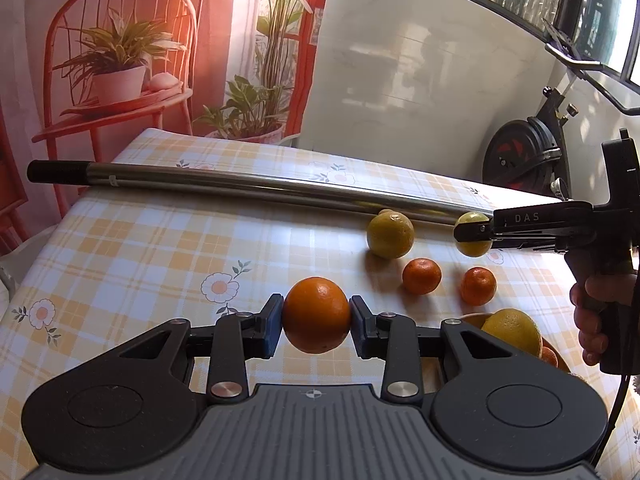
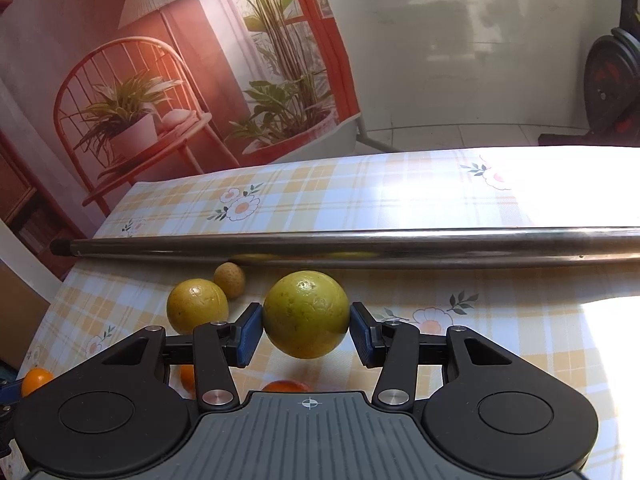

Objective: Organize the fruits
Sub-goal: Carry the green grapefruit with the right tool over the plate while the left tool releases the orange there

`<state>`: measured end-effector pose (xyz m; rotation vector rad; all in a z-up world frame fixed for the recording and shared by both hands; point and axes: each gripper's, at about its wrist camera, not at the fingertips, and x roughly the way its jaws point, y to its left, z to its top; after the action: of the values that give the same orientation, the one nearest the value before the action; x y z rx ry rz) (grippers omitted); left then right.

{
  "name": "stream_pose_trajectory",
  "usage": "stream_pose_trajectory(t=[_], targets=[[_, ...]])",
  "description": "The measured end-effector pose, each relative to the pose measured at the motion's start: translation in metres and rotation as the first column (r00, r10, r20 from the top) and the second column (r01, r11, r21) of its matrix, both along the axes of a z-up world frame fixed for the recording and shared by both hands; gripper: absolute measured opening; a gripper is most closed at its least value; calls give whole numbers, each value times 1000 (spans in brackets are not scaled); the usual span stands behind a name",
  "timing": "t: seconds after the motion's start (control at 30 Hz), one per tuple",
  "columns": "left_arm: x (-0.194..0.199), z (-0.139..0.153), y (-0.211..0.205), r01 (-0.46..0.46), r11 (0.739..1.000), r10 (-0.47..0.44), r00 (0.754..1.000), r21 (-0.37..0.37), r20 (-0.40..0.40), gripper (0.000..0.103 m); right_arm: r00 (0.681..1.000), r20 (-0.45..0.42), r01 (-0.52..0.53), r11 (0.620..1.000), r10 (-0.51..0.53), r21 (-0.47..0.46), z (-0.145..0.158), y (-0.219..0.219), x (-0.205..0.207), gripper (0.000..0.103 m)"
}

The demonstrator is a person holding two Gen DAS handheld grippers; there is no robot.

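The left gripper (image 1: pixel 316 316) is squeezing an orange (image 1: pixel 316 314) between its blue pads (image 1: pixel 270 330), holding it clear of the checked tablecloth (image 1: pixel 160 240). Off to its right, the right gripper (image 2: pixel 306 320) is doing the same with a yellow-green fruit (image 2: pixel 306 314), carrying it just in front of the long metal pole (image 2: pixel 360 244) that is lying across the table; from the left camera that fruit is showing in the jaws, near the pole's right end. A hand (image 1: pixel 596 320) is wrapping the right gripper's handle.

Working outward, a second yellow fruit (image 1: pixel 390 234) is sitting on the cloth close to the pole, with a smaller brownish one (image 2: pixel 229 280) just behind it. Two tangerines (image 1: pixel 422 276) are lying loose nearer the front. At the lower right a bowl (image 1: pixel 560 360) is peeking in, partly hidden, already holding a large yellow fruit (image 1: pixel 512 330) and something orange beside it.

So the sorting looks partly done: a couple of fruits are in the bowl, two are being carried, and about four are waiting on the cloth. Where the two held fruits are headed I cannot tell.
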<state>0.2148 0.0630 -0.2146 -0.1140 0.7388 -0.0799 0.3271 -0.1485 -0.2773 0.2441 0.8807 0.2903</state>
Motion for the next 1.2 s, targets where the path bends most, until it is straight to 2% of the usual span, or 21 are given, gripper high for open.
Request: stream_pose_trajectory(t=[0.33,0.63,0.73,1.0,1.2], targets=[[-23,18,-18,21,999,-23,999,40,31,37,996,77,29,997,-34,71,35,-23,-67,44],[-52,25,-39,55,997,-57,997,47,44,37,984,179,3,999,-9,33,64,-22,-139,44],[-62,24,-43,67,997,-68,997,32,32,37,978,206,1,1000,-7,32,70,-19,-162,44],[-98,15,-63,139,989,-139,990,56,-5,37,976,217,-44,998,33,47,79,-3,-211,44],[-109,4,-74,197,976,-194,980,88,-42,37,968,241,-78,997,74,4,78,4,-230,44]])
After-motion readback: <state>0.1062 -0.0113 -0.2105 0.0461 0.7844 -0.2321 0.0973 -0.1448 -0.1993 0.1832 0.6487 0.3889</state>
